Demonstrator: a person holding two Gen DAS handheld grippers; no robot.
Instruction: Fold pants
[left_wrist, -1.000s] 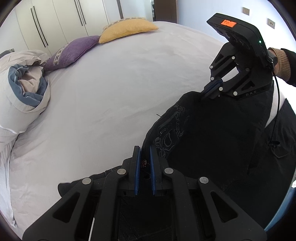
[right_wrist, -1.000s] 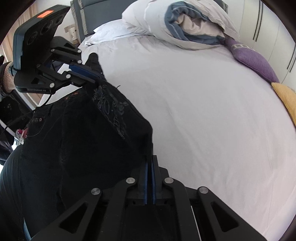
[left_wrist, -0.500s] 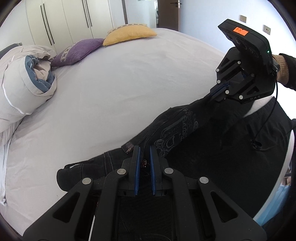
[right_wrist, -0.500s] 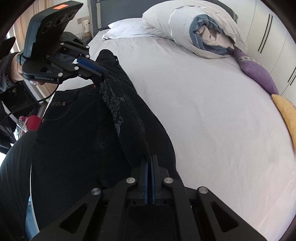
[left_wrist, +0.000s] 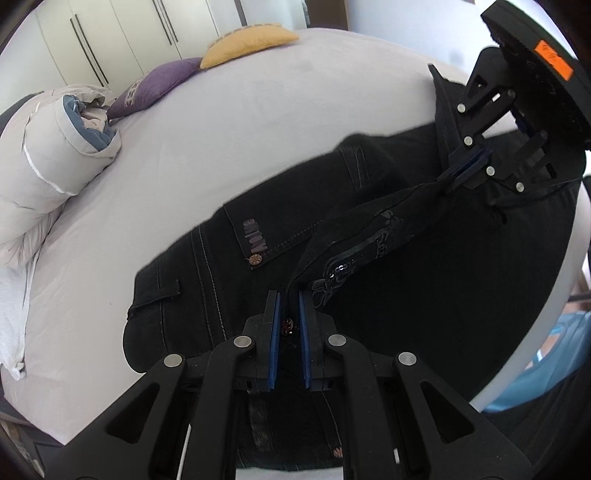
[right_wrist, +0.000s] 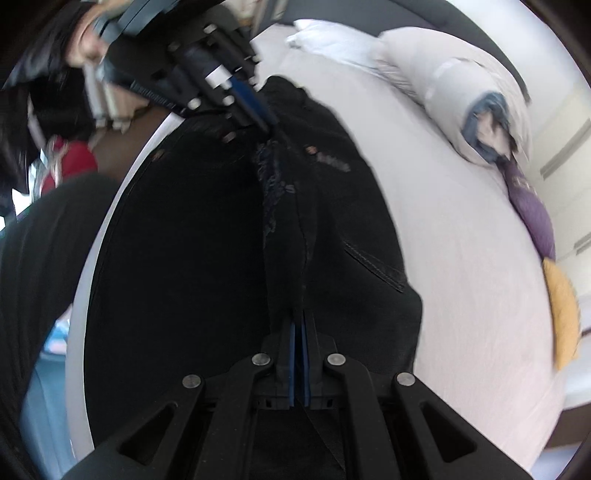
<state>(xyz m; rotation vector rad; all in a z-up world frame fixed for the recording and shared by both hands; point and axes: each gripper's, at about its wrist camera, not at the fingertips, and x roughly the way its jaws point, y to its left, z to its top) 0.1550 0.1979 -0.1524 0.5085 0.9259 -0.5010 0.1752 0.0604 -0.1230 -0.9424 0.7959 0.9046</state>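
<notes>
Black jeans (left_wrist: 443, 277) with a brown button and grey embroidery lie spread on the white bed (left_wrist: 258, 122). A raised fold of them stretches between both grippers. In the left wrist view my left gripper (left_wrist: 288, 295) is shut on this fold at the bottom centre, fabric and a small stud between its blue pads. My right gripper (left_wrist: 461, 173) pinches the fold's other end at the upper right. In the blurred right wrist view the right gripper (right_wrist: 299, 314) is shut on the jeans (right_wrist: 184, 258), and the left gripper (right_wrist: 266, 125) grips them at the top.
A rolled white and blue duvet (left_wrist: 55, 155), a purple pillow (left_wrist: 159, 85) and a yellow pillow (left_wrist: 247, 40) lie at the bed's far side, before white wardrobes (left_wrist: 110, 37). The bed's rounded edge (right_wrist: 96, 240) runs beside a person's dark leg (right_wrist: 33, 258).
Both grippers have swept sideways across the bed with the fold still held. The jeans' pocket and labelled part now lie flat beyond the fold. The right wrist has rolled.
</notes>
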